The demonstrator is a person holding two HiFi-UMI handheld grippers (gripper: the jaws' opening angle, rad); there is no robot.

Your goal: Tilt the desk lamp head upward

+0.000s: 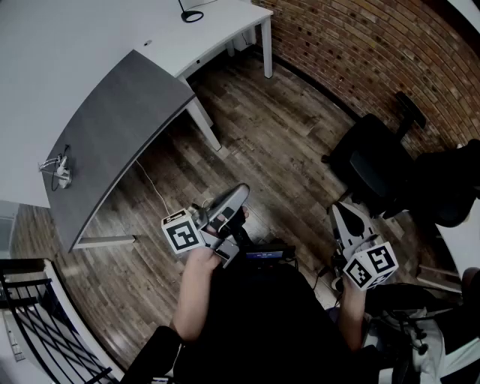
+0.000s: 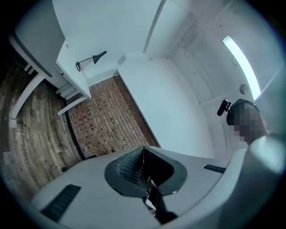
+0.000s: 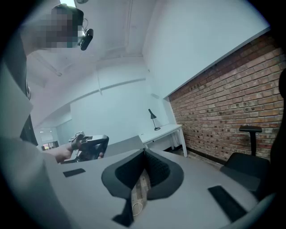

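Note:
The black desk lamp stands far off on the white desk: only its round base [image 1: 192, 15] shows at the top of the head view. In the left gripper view the whole lamp [image 2: 91, 59] is seen small, and the right gripper view shows its cone head [image 3: 153, 117] angled downward. My left gripper [image 1: 240, 190] is held in front of my body over the wooden floor, its jaws [image 2: 143, 150] shut with nothing between them. My right gripper [image 1: 340, 207] hangs to the right, also shut and empty [image 3: 144, 152]. Both are far from the lamp.
A grey desk [image 1: 127, 112] adjoins the white desk [image 1: 82, 37]; a small wired object [image 1: 58, 169] lies at its left end. A brick wall [image 1: 360, 45] runs along the right, with black office chairs [image 1: 375, 165] beside my right gripper. A black railing [image 1: 37, 315] is at lower left.

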